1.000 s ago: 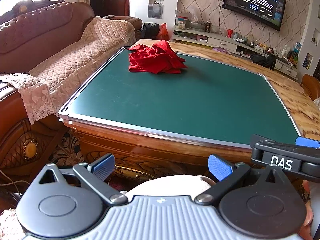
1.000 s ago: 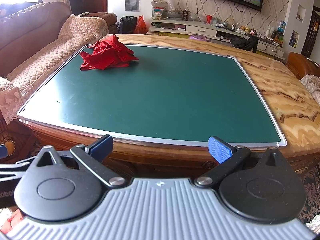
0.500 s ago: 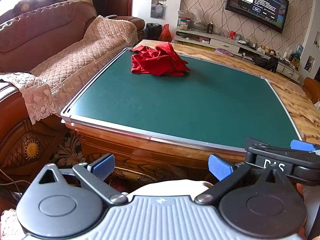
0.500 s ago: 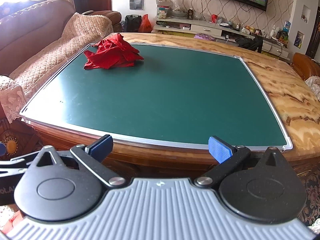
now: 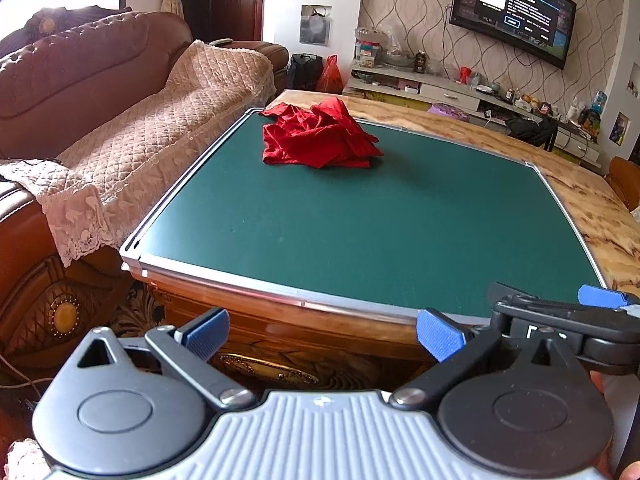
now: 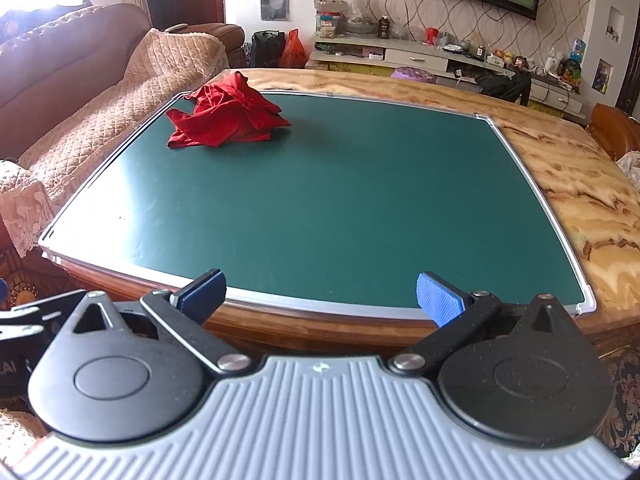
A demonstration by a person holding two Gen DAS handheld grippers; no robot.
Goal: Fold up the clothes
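Green matting [image 5: 360, 220] covers the table, and on its far left corner sits the red garment [image 5: 320, 138], crumpled in a loose heap, not folded. I judge it light, soft and limp; I'd pinch a hem edge low at the heap's near side. Both my left gripper [image 5: 322, 330] and right gripper [image 6: 320, 292] hang short of the table's near edge, jaws spread, holding nothing.

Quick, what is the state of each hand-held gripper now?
Left hand-held gripper: open, holding nothing.
Right hand-held gripper: open, holding nothing.
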